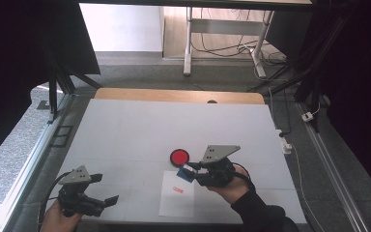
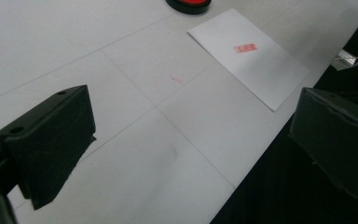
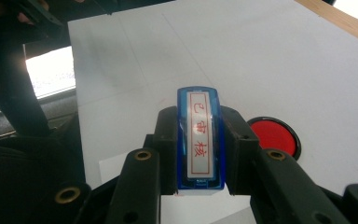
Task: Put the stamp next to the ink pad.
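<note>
My right gripper point(image 3: 199, 154) is shut on a blue stamp point(image 3: 199, 135) with a white label and red characters; both pads press its sides. In the high view that right gripper point(image 1: 189, 170) holds the stamp point(image 1: 187, 172) just above the top right corner of a white sheet of paper point(image 1: 177, 200), close to a round red ink pad point(image 1: 179, 157). The paper point(image 2: 249, 58) carries a small red stamped mark point(image 2: 245, 47). My left gripper point(image 1: 110, 199) stands open near the table's front left edge, nothing between its fingers point(image 2: 51, 140). The ink pad point(image 3: 274, 135) lies right of the stamp.
The white table point(image 1: 140, 130) has a wooden strip at its far edge. Its front edge point(image 2: 242, 172) runs just under my left gripper. A metal frame and cables stand on the floor behind the table.
</note>
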`<state>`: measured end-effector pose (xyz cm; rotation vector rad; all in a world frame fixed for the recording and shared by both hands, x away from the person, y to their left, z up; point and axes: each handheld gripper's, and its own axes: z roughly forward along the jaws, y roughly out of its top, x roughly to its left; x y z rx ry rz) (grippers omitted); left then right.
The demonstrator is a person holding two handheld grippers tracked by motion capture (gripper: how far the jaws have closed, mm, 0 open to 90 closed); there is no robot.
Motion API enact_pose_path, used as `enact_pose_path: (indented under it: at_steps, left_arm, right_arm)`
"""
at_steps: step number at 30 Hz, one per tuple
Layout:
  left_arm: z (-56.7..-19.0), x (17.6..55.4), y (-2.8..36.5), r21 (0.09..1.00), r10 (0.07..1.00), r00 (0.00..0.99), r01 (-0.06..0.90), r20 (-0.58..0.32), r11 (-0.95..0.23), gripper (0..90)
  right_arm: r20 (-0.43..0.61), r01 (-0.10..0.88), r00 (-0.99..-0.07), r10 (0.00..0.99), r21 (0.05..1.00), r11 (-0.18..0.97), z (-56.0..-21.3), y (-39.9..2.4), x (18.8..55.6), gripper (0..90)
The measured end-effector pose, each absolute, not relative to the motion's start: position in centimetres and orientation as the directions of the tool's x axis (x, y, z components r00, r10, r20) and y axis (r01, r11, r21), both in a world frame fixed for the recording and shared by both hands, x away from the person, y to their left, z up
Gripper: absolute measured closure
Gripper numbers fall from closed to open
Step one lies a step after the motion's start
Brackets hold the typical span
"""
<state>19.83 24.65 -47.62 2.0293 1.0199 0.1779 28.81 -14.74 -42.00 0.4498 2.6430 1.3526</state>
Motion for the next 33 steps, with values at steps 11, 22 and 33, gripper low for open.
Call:
enact_pose_path:
  at_steps: [11,22,33]
  left_arm:
    - [-47.6,19.4,25.1,0.74,0.737,0.64,0.6,-0.217,-0.303,0.0]
    - [-47.6,19.5,25.0,0.732,0.743,0.635,0.607,-0.211,-0.311,0.0]
    - [-47.6,19.5,24.9,0.727,0.748,0.631,0.61,-0.206,-0.315,0.3]
  right_arm:
    - [0.008,0.241,-0.921,0.389,0.796,0.555,-42.5,-16.3,29.2,70.9]
    - [0.008,0.309,-0.88,0.475,0.769,0.56,-43.4,-18.3,30.4,70.9]
    - [-0.03,0.345,-0.831,0.556,0.755,0.557,-43.9,-20.0,31.7,70.8]
